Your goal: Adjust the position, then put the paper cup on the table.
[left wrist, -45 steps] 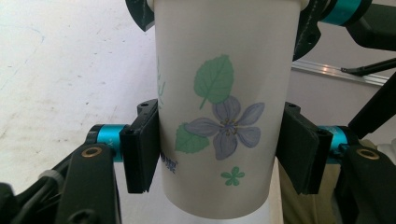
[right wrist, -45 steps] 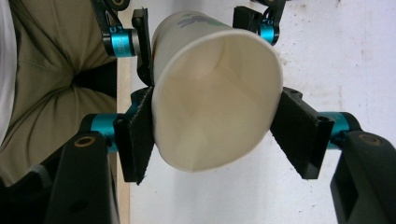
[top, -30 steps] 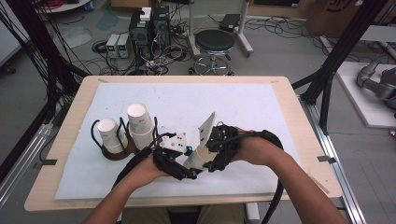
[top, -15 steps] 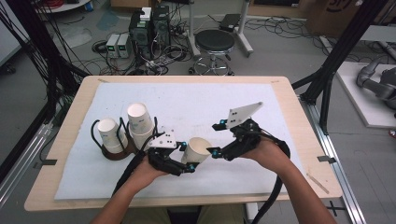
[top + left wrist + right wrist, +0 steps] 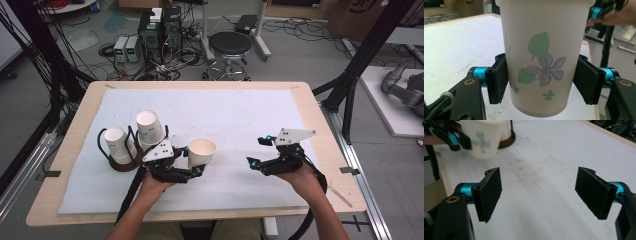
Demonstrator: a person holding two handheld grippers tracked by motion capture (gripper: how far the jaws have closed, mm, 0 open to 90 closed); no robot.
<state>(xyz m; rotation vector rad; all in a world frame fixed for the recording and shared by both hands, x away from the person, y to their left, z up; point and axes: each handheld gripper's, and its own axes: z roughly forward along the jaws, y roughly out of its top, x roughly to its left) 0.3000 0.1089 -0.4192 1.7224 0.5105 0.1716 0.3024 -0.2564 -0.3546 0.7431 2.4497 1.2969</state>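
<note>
Spanning the high view, the white-padded table (image 5: pixel 260 115) carries two cups in a rack (image 5: pixel 122 162) beside the left gripper (image 5: pixel 192 160), whose jaws, just easing wider, grasp a flowered paper cup (image 5: pixel 541 57); that print appears in the left gripper view. The right gripper (image 5: pixel 537 195) stands released, jaws just widened, nothing between.

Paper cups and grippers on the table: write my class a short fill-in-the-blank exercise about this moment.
1. The left gripper holds a paper cup printed with leaves and a ____.
2. The fingers of the right gripper have ____ between them.
3. The dark holder at the left carries ____ cups.

Missing words: flower; nothing; two
</note>
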